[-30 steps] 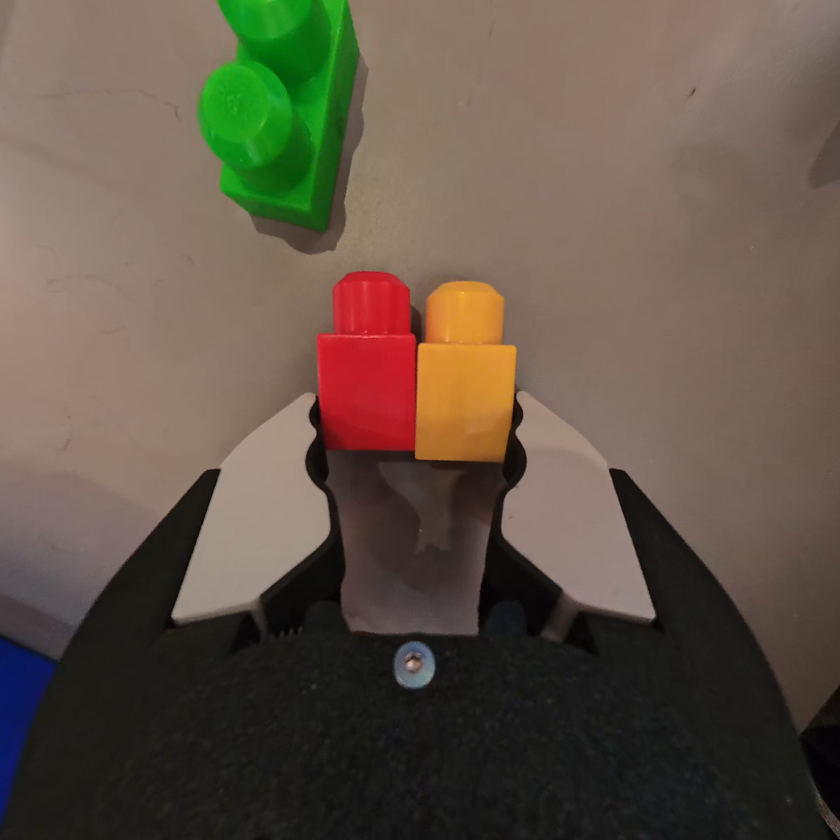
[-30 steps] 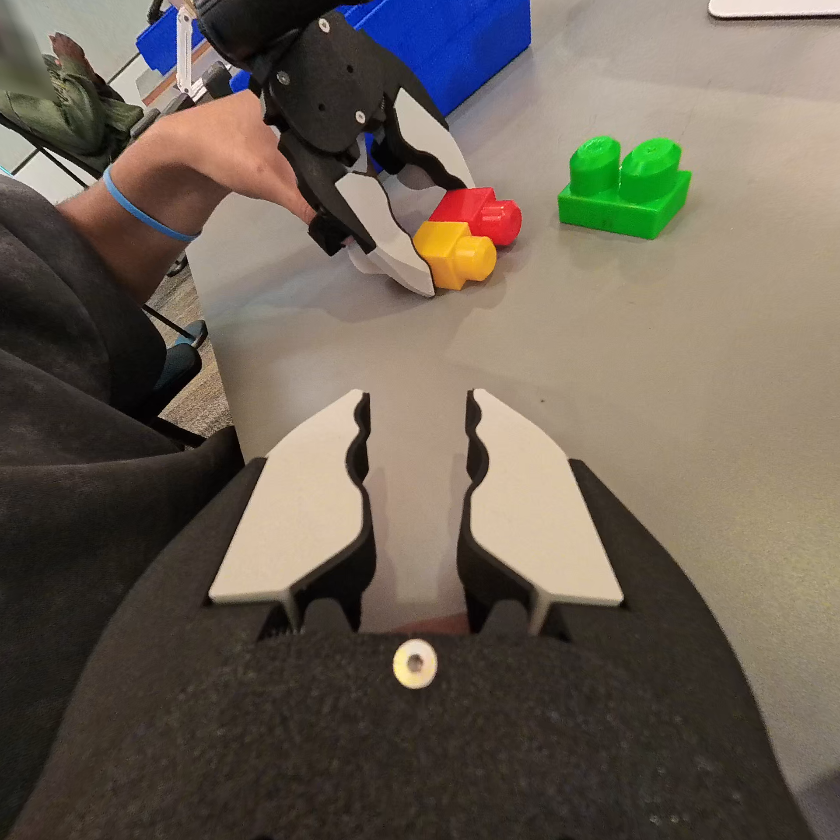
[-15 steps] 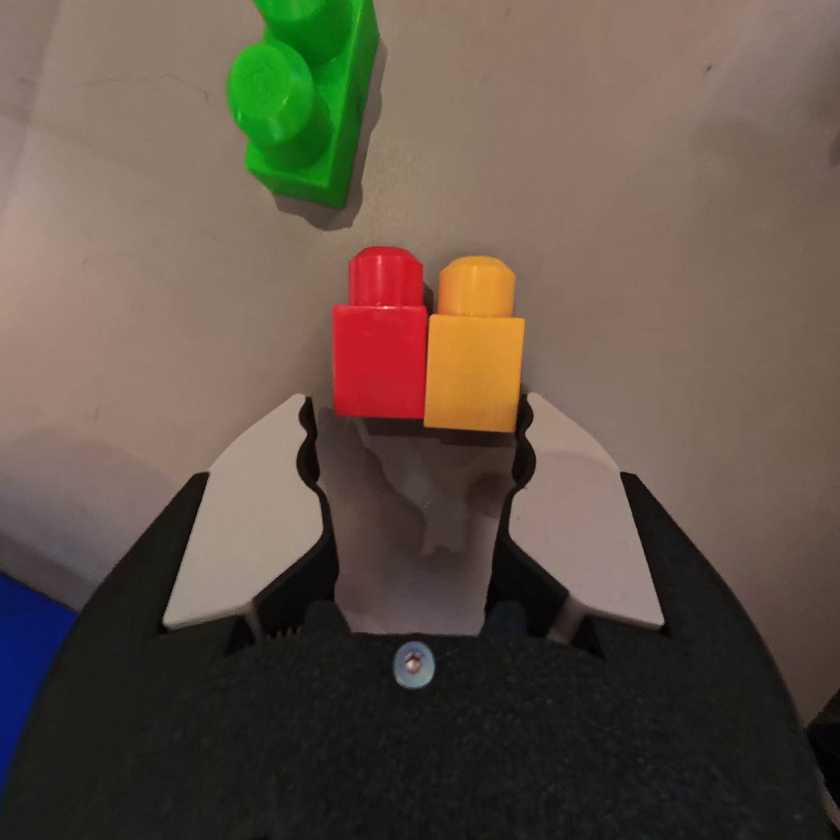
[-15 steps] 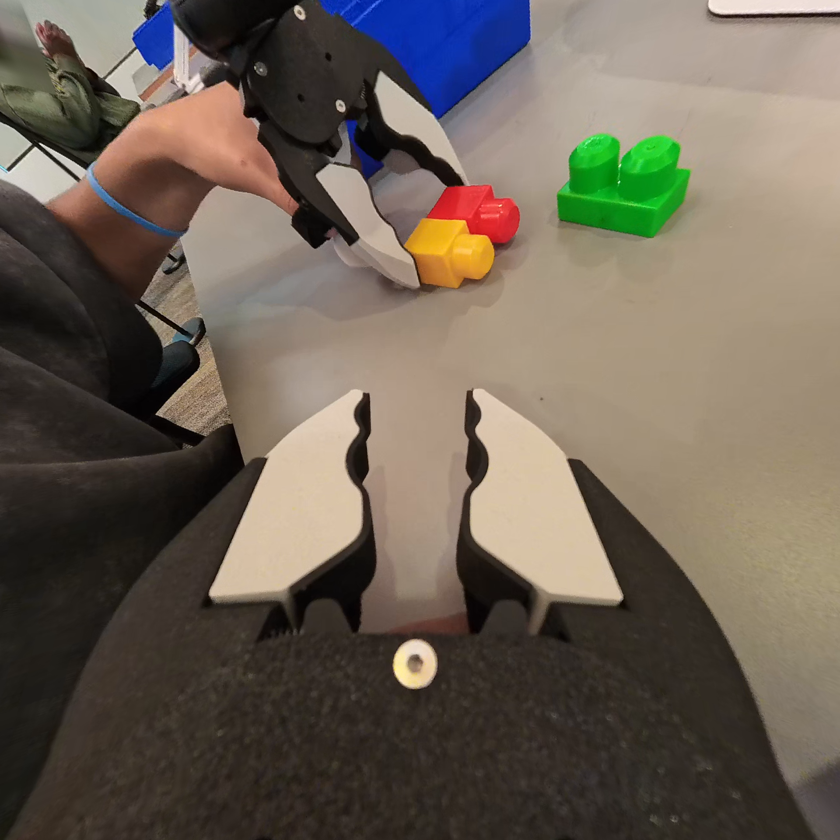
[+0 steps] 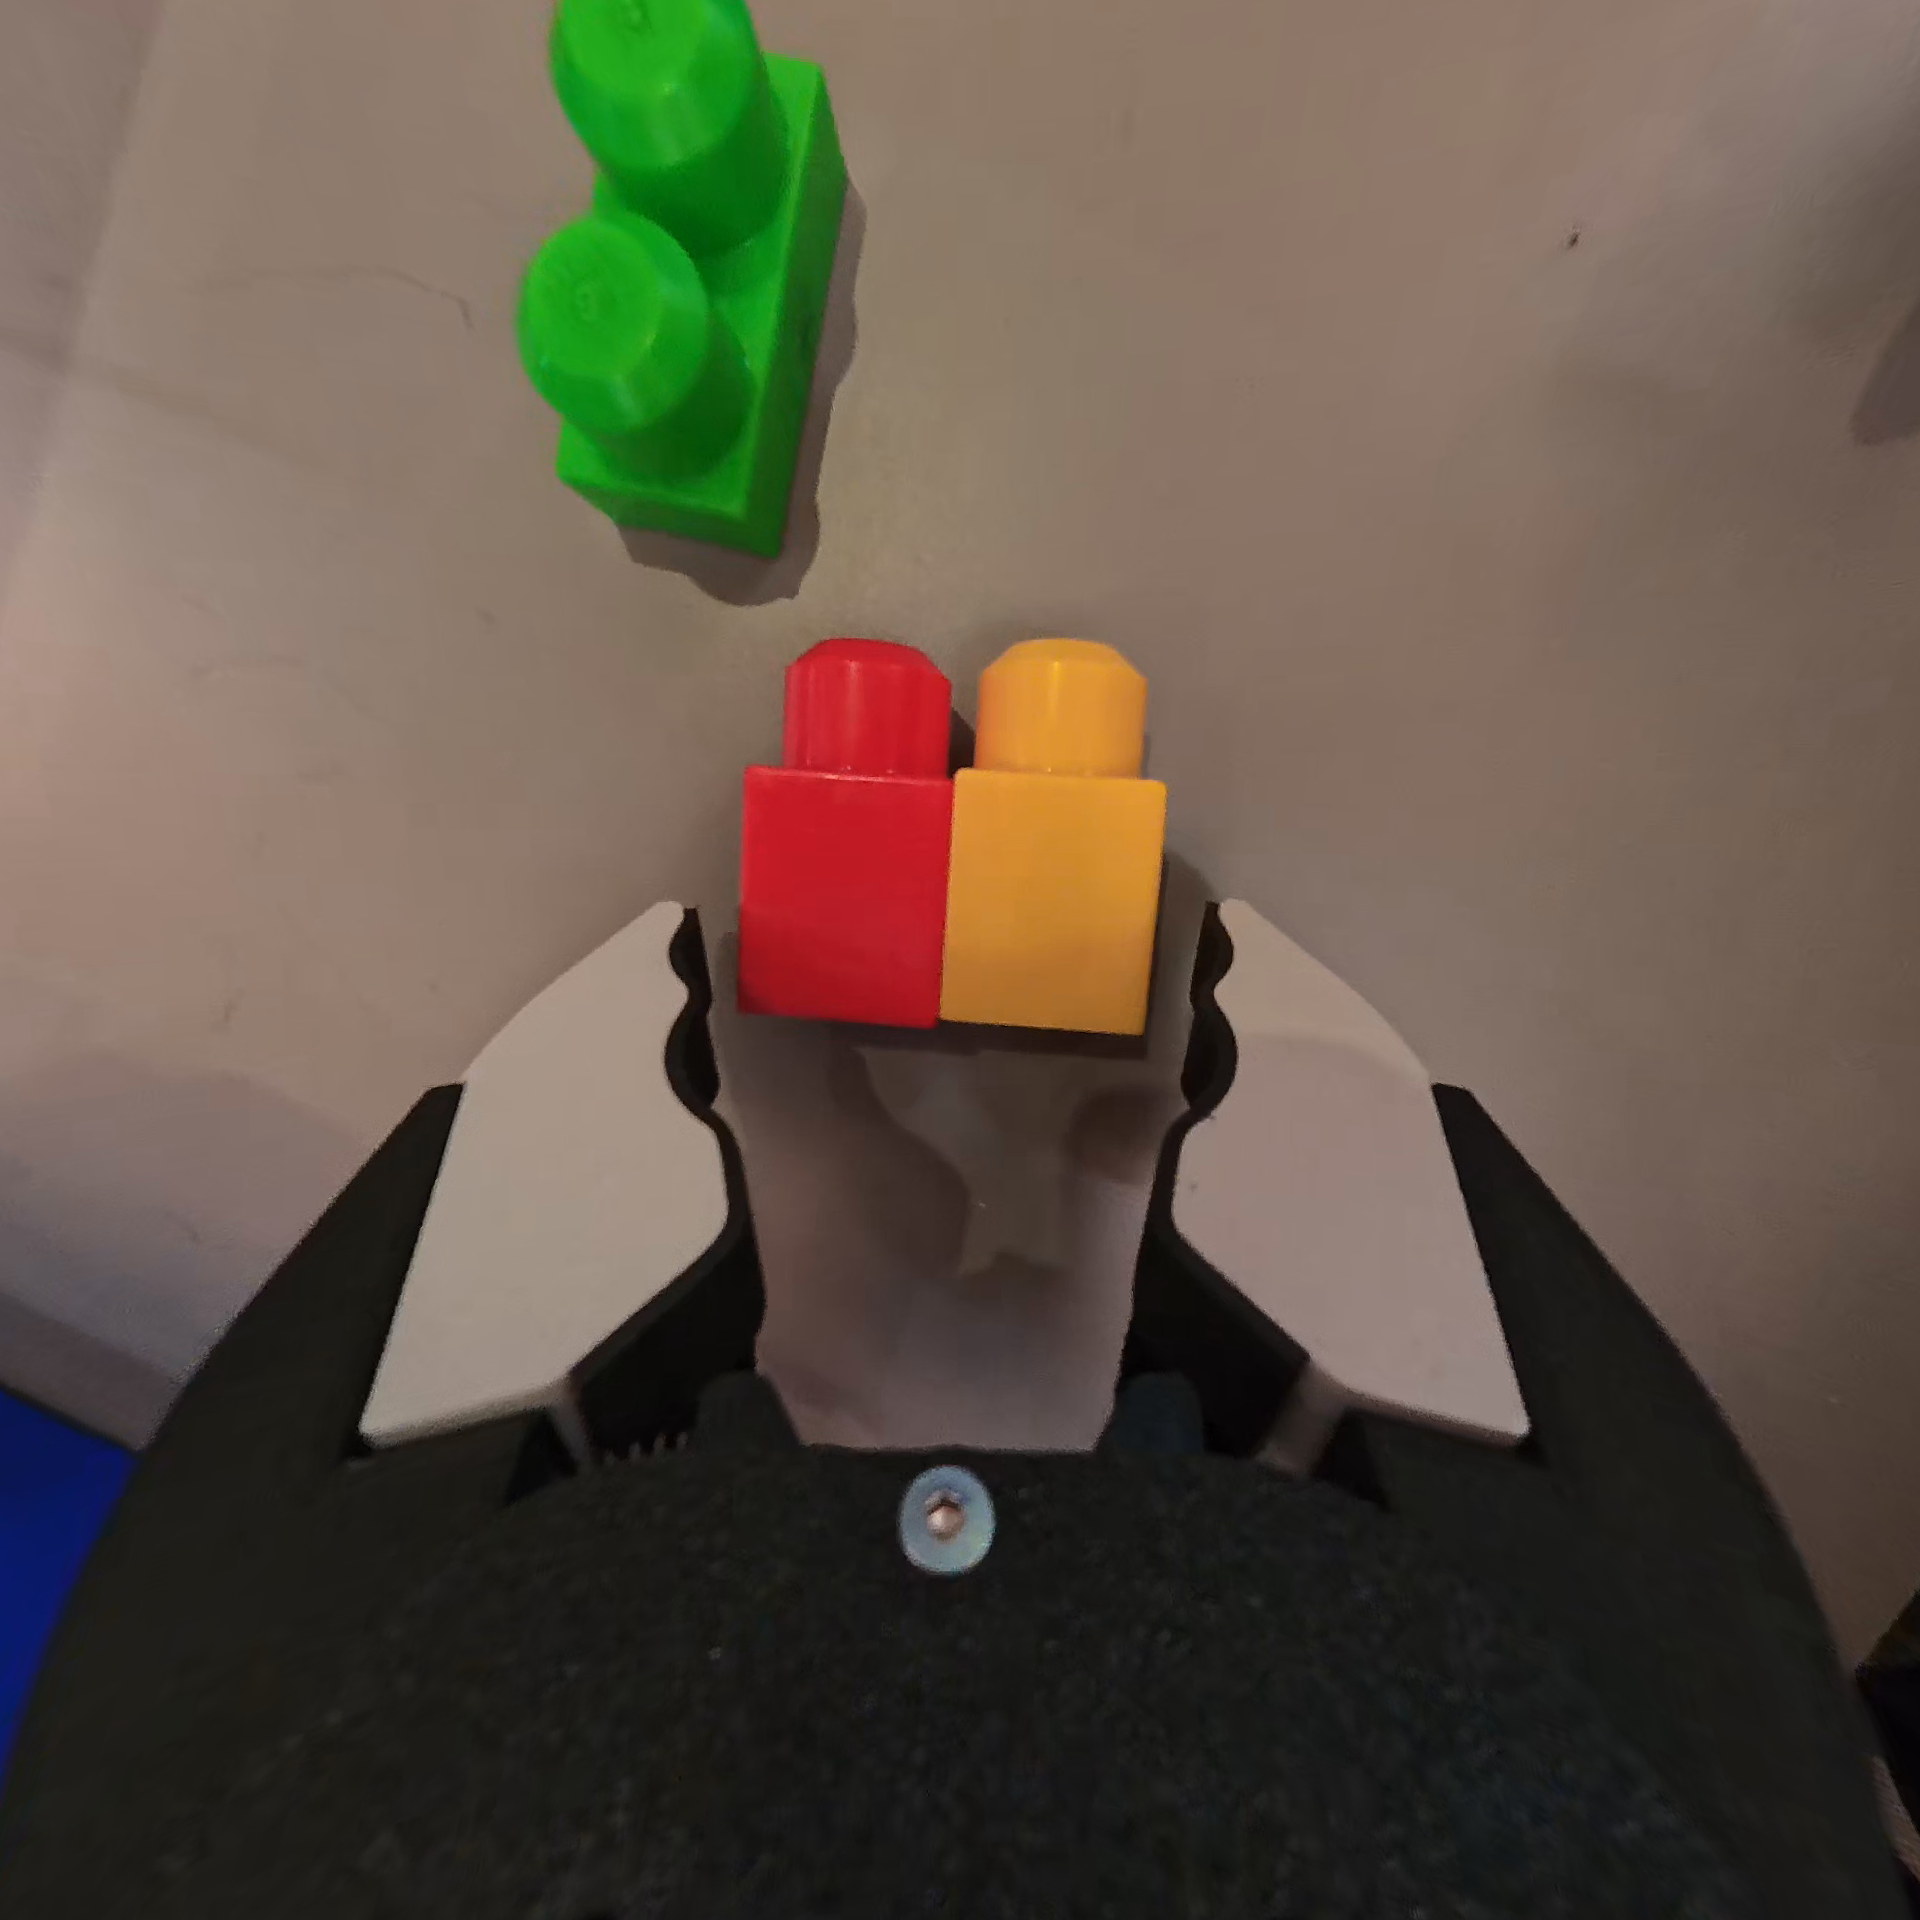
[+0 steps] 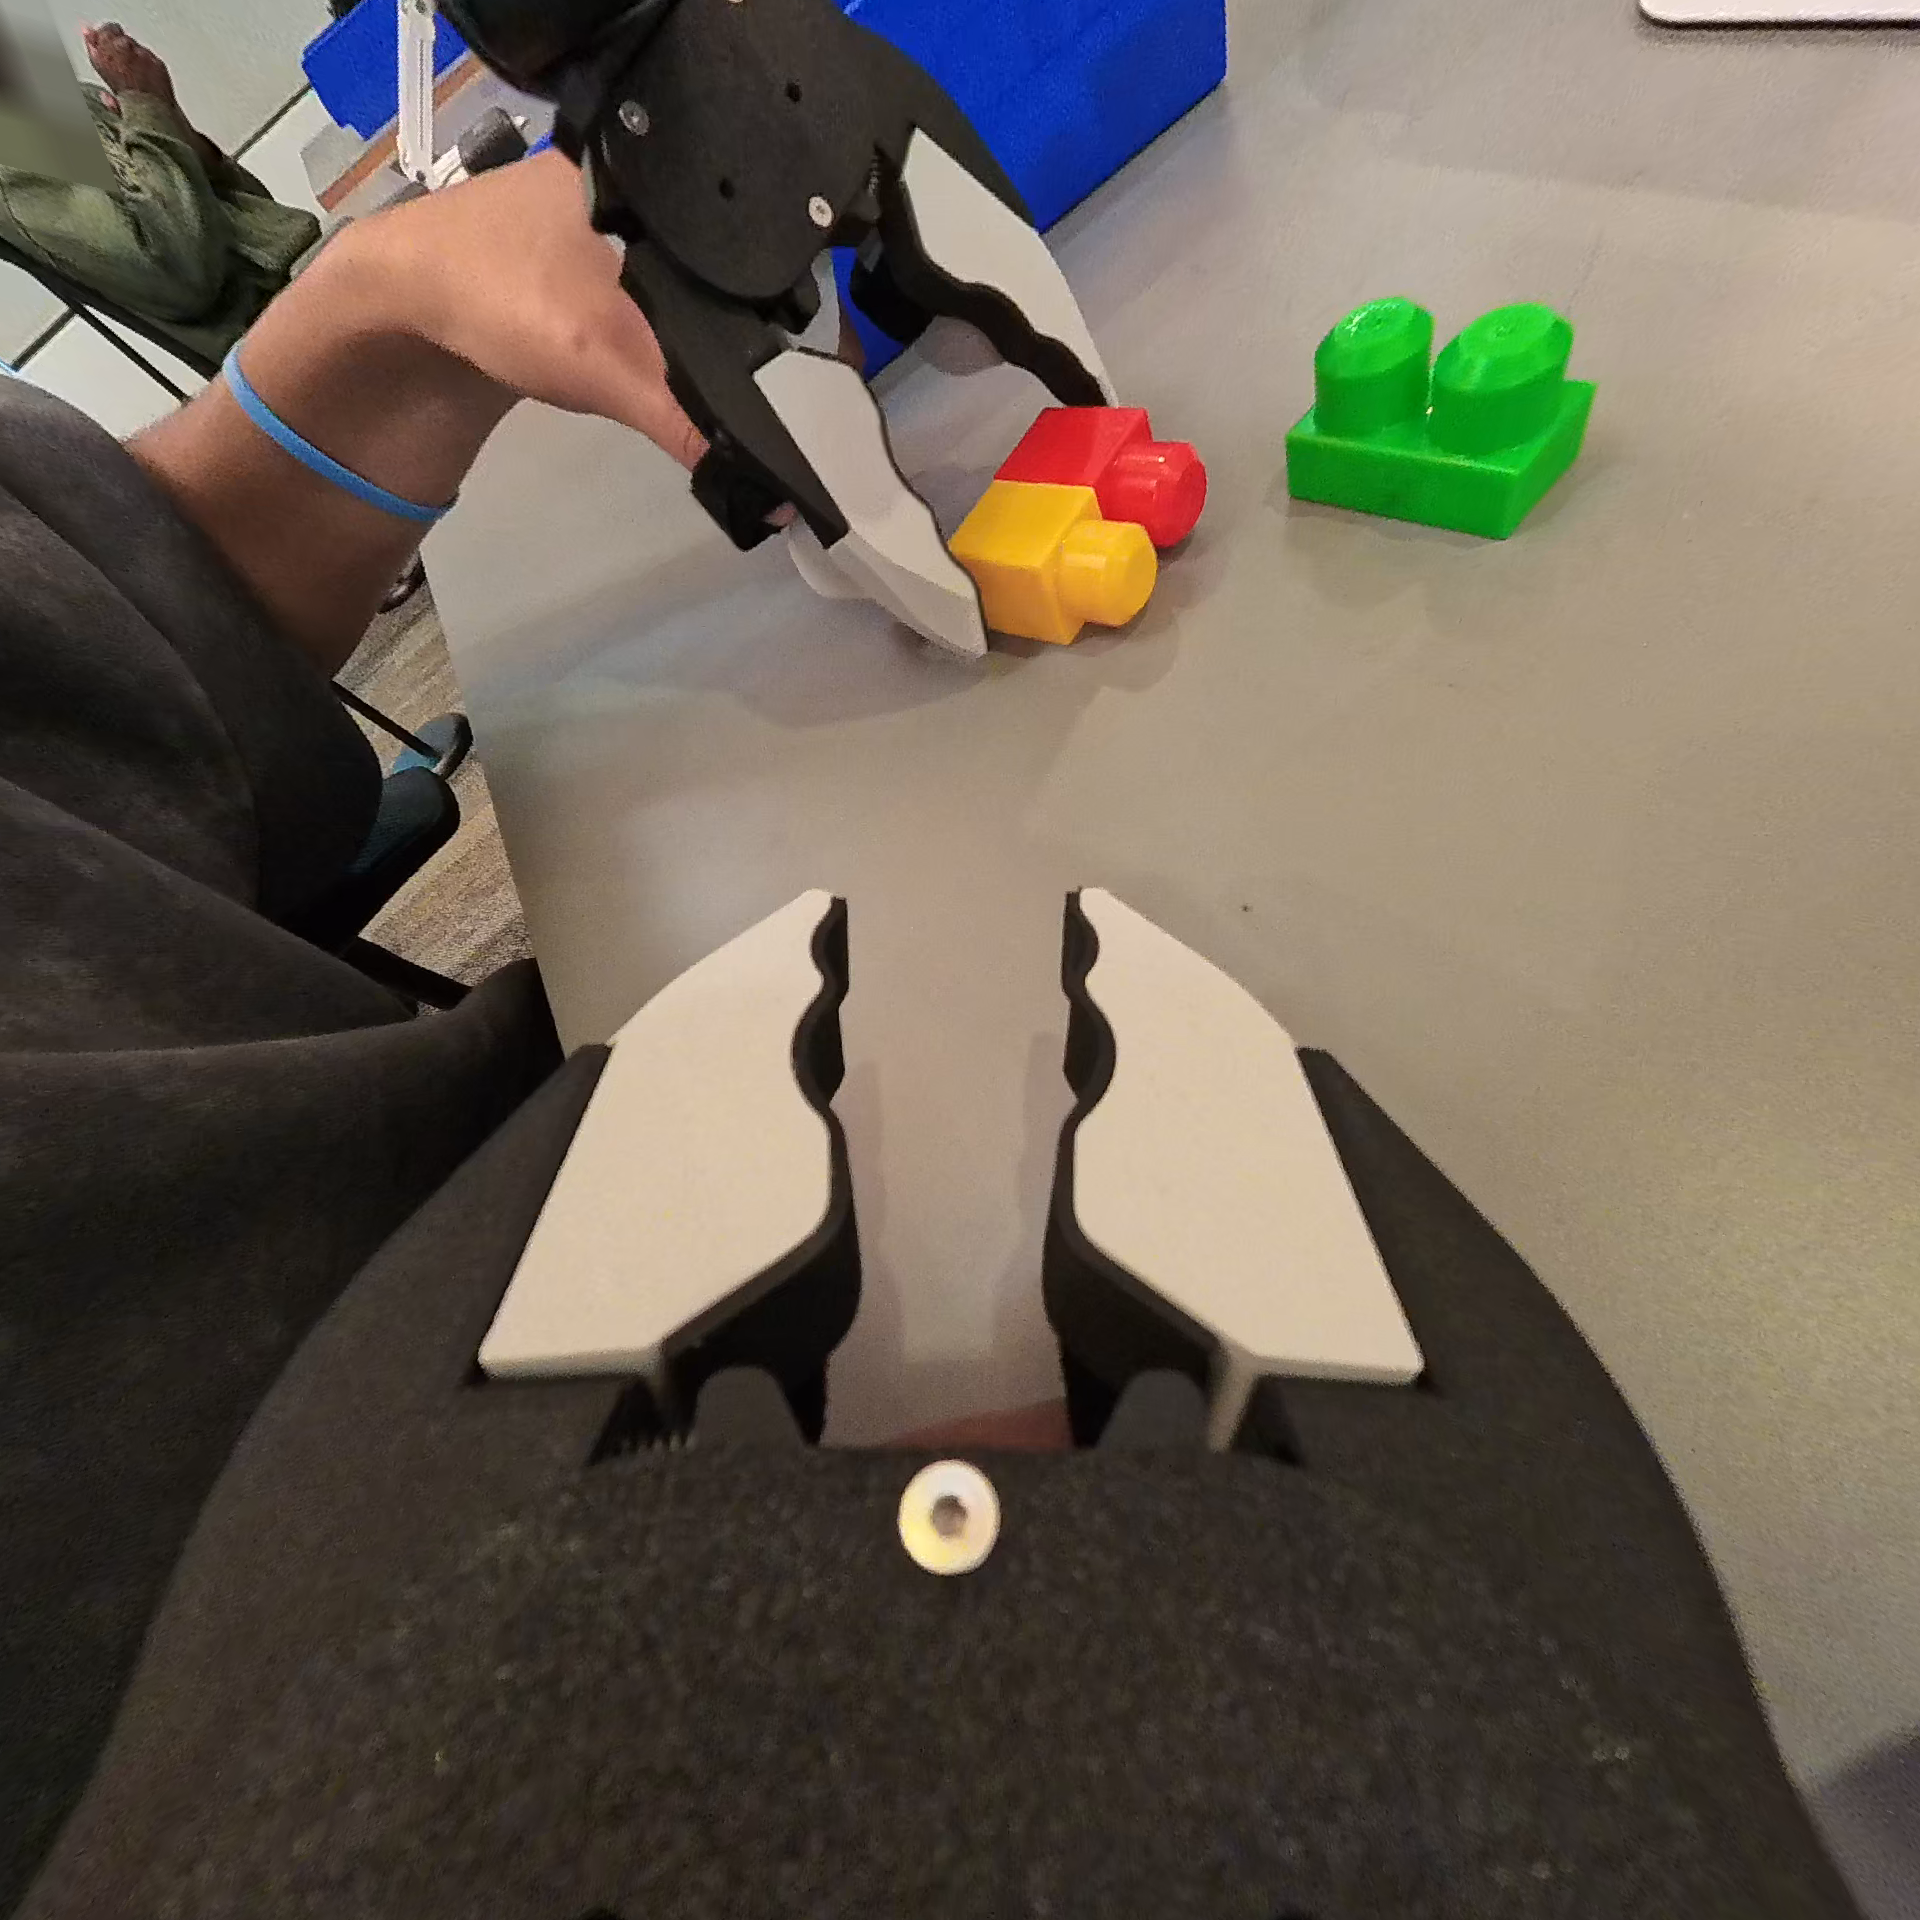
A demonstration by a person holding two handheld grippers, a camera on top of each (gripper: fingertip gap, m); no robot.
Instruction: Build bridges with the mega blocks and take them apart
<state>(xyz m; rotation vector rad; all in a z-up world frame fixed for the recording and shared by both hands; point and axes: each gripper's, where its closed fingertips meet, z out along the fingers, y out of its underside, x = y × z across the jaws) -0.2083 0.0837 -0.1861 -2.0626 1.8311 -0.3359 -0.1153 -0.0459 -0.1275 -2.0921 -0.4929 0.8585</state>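
Left wrist view: the left gripper (image 5: pixel 948 925) is spread wide and grasps nothing. A red block (image 5: pixel 844 894) and a yellow block (image 5: pixel 1051 899) lie on their sides on the grey table (image 5: pixel 1455 520), pressed flank to flank, studs pointing away from the camera. Their near ends sit just inside the fingertips (image 5: pixel 665 935), with a thin gap showing on each side, so neither finger touches them. Behind the pair, bare table runs back to the gripper body. A green block (image 5: pixel 707 301) with two studs lies farther off to the left, apart from the pair. To the right of the pair the table is bare. A sliver of blue (image 5: pixel 52 1455) shows at the lower left corner.

Right wrist view: the right gripper (image 6: pixel 954 914) hovers low over the table (image 6: pixel 1558 935) near its front edge, fingers parted and nothing between them. Bare table stretches ahead and to the right. Farther off, the left gripper (image 6: pixel 1039 520) slants down with one tip at the yellow block (image 6: pixel 1023 556) and the other by the red block (image 6: pixel 1081 452). The green block (image 6: pixel 1439 442) stands upright to their right, well clear. A blue bin (image 6: pixel 1081 94) sits behind the left gripper; what it holds cannot be seen. The table edge curves along the left, past it a person's forearm (image 6: pixel 416 343) with a blue band, dark cloth (image 6: pixel 156 935) and a chair.
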